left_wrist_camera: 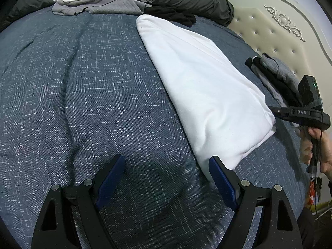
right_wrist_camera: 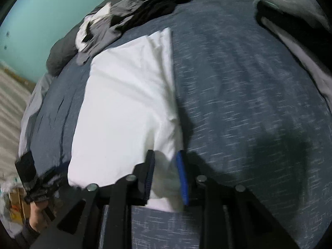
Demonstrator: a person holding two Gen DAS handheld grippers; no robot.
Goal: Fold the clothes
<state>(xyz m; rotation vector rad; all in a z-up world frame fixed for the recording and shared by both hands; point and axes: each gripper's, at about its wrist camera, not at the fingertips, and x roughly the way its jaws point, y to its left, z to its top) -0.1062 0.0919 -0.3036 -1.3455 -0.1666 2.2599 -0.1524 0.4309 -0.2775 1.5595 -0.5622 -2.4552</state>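
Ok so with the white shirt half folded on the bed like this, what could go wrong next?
1. Only the right gripper pinches the white shirt, at one corner; the left gripper is open and empty beside it. Pulling from one corner could skew the fold.
2. The cloth bunches between the fingers, so layers might slip apart.
3. The folded stack lies close by; a dragged shirt could disturb it.

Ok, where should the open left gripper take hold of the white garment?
Grip the near corner of the white garment, beside the left gripper's right finger. The corner points toward that gripper and lies flat on the bedspread, so slide in low from the left. The right gripper already pinches the opposite corner.
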